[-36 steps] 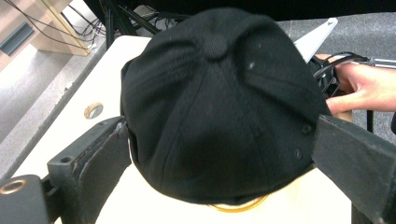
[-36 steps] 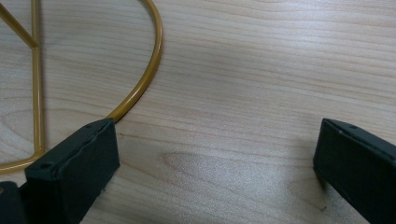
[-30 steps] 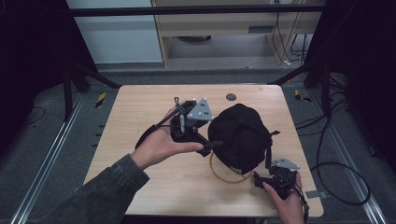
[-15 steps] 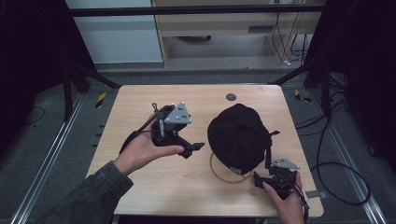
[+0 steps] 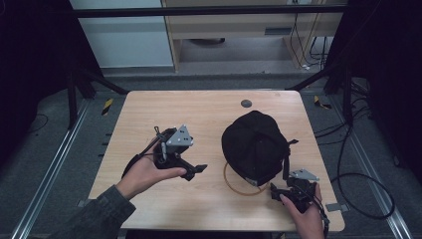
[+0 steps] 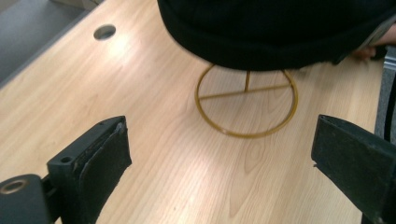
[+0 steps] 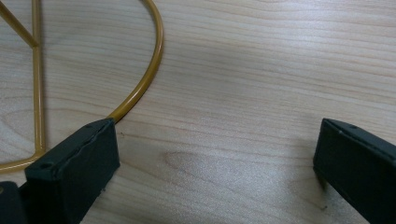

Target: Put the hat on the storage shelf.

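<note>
A black cap rests on a gold wire stand whose round base ring lies on the wooden table. In the left gripper view the cap hangs over the ring ahead of the jaws. My left gripper is held above the table left of the cap, open and empty, well apart from it. My right gripper sits low at the front right, beside the ring's edge, open. In the right gripper view the ring curves past the left jaw; nothing lies between the jaws.
A round cable hole sits near the table's far edge. Cables trail on the floor to the right. Metal rails run along both sides of the table. Bare wood lies left and behind the cap.
My left gripper has let go of the cap and drawn away to the left, its jaws now open. The right gripper has stayed put near the ring.
</note>
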Action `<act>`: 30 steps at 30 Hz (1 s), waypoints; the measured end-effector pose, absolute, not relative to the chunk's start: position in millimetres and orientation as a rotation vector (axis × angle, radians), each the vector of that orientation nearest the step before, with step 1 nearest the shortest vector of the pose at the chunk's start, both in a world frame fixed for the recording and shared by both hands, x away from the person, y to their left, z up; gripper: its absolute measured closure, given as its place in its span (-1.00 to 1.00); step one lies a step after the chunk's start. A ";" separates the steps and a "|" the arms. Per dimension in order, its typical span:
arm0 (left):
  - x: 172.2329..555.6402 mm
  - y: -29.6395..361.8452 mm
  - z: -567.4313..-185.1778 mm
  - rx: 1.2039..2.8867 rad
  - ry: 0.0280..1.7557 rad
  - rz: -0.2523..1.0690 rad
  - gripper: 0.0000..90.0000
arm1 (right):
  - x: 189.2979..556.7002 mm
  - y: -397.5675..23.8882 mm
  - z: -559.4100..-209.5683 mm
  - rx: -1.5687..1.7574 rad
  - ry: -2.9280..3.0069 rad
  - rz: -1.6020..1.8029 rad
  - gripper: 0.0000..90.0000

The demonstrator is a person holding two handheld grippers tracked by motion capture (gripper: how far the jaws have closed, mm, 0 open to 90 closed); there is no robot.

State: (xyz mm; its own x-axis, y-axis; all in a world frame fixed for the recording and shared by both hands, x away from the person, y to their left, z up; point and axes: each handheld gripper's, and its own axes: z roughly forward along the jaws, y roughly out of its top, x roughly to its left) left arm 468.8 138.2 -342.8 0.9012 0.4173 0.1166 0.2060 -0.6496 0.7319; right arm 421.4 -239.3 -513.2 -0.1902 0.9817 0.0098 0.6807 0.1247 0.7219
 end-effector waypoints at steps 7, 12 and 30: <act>467.7 150.6 -373.2 2.305 0.495 0.361 -0.90 | 421.4 -239.3 -513.2 1.600 1.932 0.834 -0.99; 468.7 161.2 -395.8 2.335 0.523 0.369 -0.91 | 421.4 -239.3 -513.2 1.600 1.932 0.834 -0.99; 475.2 219.2 -455.9 2.297 0.759 0.376 -0.90 | 421.3 -239.2 -513.2 1.600 1.932 0.834 -0.99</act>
